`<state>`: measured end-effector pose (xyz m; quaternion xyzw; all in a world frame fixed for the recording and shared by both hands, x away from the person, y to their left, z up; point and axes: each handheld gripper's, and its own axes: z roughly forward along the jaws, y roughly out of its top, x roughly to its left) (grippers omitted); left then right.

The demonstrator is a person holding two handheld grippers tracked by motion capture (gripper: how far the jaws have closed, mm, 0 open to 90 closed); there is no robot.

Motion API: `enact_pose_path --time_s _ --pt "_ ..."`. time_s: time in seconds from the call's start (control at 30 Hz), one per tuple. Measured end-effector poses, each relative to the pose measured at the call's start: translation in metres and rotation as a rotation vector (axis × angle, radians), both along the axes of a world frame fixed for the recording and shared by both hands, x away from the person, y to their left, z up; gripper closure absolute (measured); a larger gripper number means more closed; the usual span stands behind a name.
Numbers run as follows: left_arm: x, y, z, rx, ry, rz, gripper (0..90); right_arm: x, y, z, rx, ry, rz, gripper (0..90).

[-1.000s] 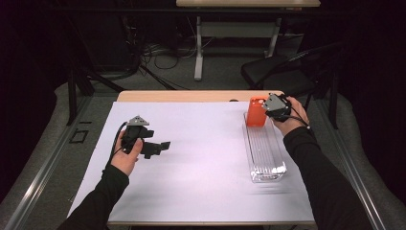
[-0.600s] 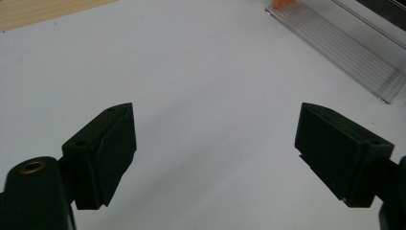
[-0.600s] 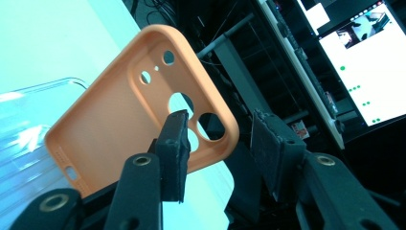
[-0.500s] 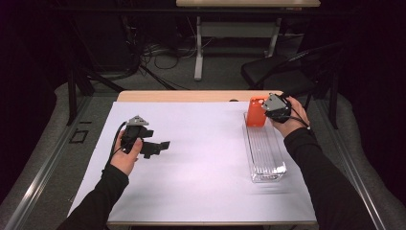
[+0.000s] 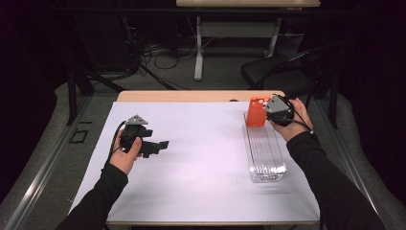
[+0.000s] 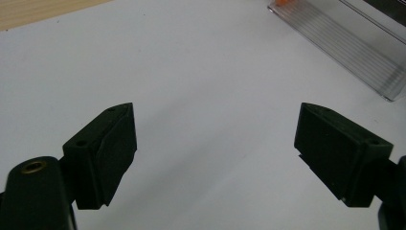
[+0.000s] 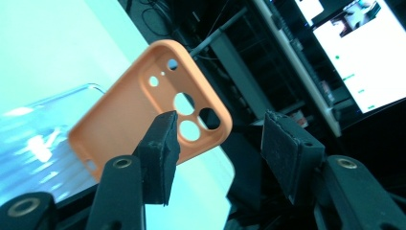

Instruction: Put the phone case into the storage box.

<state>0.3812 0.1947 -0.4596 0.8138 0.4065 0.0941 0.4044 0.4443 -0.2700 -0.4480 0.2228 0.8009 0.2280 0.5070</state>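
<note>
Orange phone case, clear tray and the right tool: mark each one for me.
Orange phone case [image 7: 139, 110]: right gripper view, its flat back panel.
Clear tray [image 5: 265, 155]: high view, its ribbed floor.
Right tool [image 7: 218, 141]: right gripper view, midway between its fingertips.

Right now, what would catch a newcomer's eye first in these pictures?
The orange phone case with round camera cut-outs stands out, propped in the far end of the clear ribbed plastic tray on the right of the white table cover. The right gripper, jaws just opening, sits beside it; the left gripper hovers open over bare cover.

Matt orange plastic phone case [image 7: 148, 120], glossy clear ribbed plastic tray [image 5: 264, 153], wooden table [image 5: 191, 96]
</note>
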Motion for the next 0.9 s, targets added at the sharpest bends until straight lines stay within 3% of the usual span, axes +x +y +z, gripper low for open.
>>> enact_pose_path --time_s 0.13,0.37,0.53,0.67,0.9 --pt "0.000 0.000 0.001 -0.004 -0.004 -0.002 14.7 -0.008 0.002 0.005 0.042 0.032 -0.038 47.3" --pt "0.001 0.003 0.002 -0.008 0.003 -0.002 14.8 -0.026 0.008 0.010 0.072 0.072 -0.037 45.3" --pt "0.001 0.004 0.002 -0.015 0.004 -0.007 14.8 -0.035 0.010 0.014 0.119 0.108 -0.056 32.1" --pt "0.002 0.005 0.002 -0.023 0.004 -0.011 14.8 -0.042 0.010 0.015 0.188 0.128 -0.046 25.2" --pt "0.003 0.007 0.004 -0.028 -0.001 -0.016 14.7 -0.054 0.012 0.020 0.362 0.190 -0.058 14.8"
